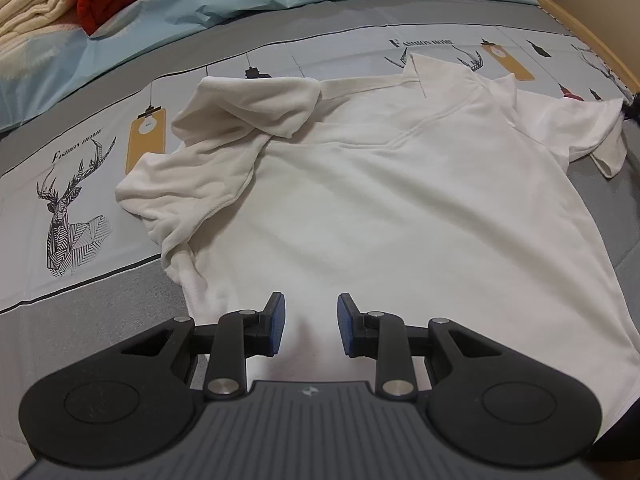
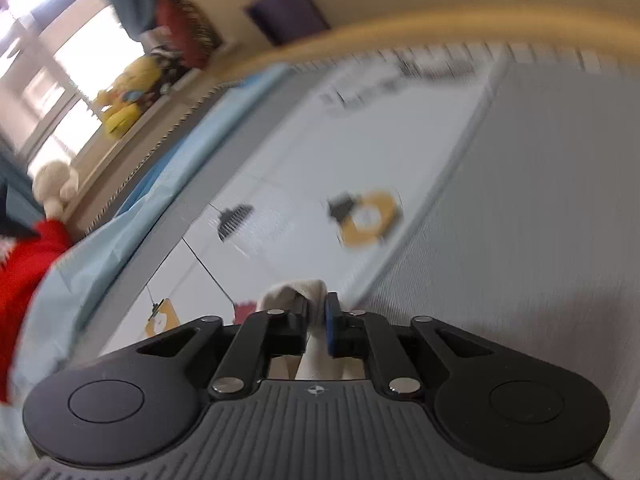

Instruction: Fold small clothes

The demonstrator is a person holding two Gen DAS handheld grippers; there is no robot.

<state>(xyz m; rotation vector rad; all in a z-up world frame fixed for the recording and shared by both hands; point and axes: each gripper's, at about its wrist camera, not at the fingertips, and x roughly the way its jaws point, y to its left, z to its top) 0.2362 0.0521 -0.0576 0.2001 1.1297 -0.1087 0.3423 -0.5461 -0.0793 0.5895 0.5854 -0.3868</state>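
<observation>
I see a soft white cloth shirt (image 1: 360,200) on a smooth printed sheet (image 1: 80,160). My left gripper (image 1: 311,322) is matt black plastic with shiny metal pins.

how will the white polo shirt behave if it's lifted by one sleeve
The white polo shirt is probably floppy: its left-hand sleeve already lies crumpled. It looks thin and light, so the body would likely drape and drag across the bedsheet rather than rise flat.
</observation>
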